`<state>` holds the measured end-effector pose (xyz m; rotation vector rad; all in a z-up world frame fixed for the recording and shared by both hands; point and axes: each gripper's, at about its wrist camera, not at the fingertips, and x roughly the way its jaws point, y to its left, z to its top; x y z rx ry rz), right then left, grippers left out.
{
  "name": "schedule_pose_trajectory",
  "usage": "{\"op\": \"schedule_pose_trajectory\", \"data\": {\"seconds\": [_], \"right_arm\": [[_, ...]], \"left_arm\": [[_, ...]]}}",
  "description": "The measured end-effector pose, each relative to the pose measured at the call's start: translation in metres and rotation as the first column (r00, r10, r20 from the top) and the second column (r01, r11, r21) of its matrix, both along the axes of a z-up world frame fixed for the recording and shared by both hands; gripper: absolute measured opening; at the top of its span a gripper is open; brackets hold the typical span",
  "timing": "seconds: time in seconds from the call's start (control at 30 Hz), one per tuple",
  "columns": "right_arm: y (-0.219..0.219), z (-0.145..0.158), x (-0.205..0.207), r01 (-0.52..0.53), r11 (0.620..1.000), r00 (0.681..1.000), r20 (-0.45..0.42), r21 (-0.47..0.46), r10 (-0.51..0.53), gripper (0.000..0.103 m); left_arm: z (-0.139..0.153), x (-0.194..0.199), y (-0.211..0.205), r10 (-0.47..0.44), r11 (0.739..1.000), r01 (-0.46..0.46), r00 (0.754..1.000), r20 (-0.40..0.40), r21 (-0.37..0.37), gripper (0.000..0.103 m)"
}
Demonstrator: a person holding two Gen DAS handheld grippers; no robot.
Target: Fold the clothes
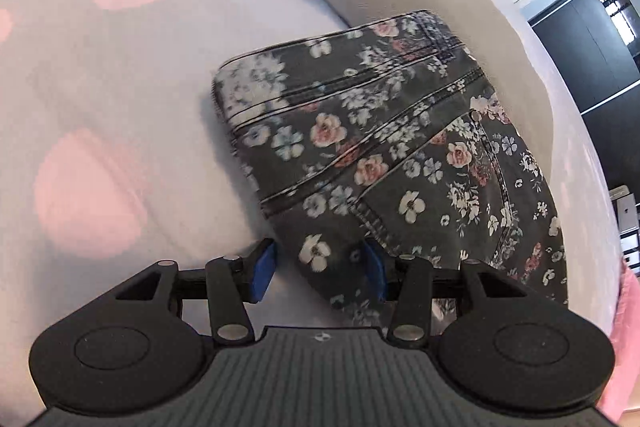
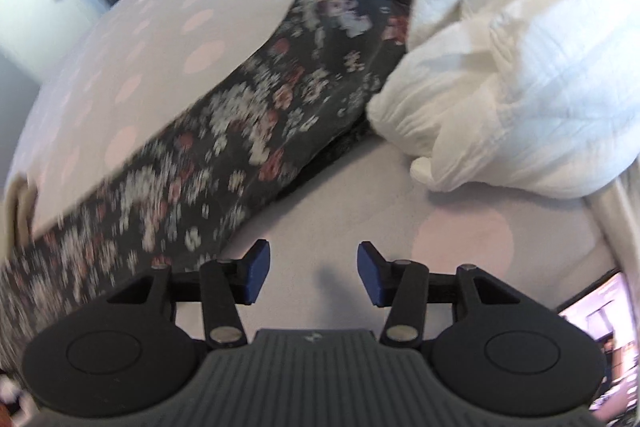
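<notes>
Bed: your work surface is a sheet (image 1: 100,87) with pink dots, broad enough to lay clothes flat.
White garment: a heap (image 2: 520,47) overlaps the trousers' far end.
Floral trousers: they (image 1: 380,147) lie lengthwise along the bed.
Left tool: your left tool (image 1: 318,273) straddles their edge, jaws parted; whether the pads press, I cannot tell.
Right tool: your right tool (image 2: 314,273) is parted and empty, beside the trousers.

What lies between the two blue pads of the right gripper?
Nothing is held there. In the right wrist view the right gripper stands open over bare dotted sheet; the floral trousers lie left of it.
</notes>
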<state>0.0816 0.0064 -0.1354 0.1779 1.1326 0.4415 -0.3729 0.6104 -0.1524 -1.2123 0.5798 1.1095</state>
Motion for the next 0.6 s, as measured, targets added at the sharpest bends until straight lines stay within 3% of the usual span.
{"op": "schedule_pose_trajectory", "data": {"seconds": [0.27,0.5,0.53,0.57,0.6], "right_arm": [[0.021,-0.026,0.037,0.132,0.989,0.991,-0.041,0.058,-0.130,0.048],[0.022,-0.044,0.066,0.295,0.942,0.954,-0.100,0.163,-0.281,0.048],[0.023,-0.046,0.070,0.304,0.937,0.952,-0.097,0.170,-0.291,0.046],[0.023,-0.048,0.072,0.311,0.935,0.950,-0.087,0.171,-0.300,0.034],[0.024,-0.050,0.074,0.315,0.933,0.949,-0.079,0.174,-0.305,0.030]], "left_arm": [[-0.001,0.018,0.001,0.029,0.999,-0.028,0.998,-0.064,0.025,0.042],[-0.007,0.015,0.005,0.060,0.998,-0.060,0.998,-0.027,0.019,0.033],[-0.007,0.014,0.006,0.069,0.998,-0.068,0.998,-0.016,0.012,0.030],[-0.007,0.012,0.007,0.077,0.997,-0.077,0.997,-0.006,0.006,0.029],[-0.007,0.010,0.007,0.082,0.997,-0.082,0.997,0.001,0.002,0.026]]}}
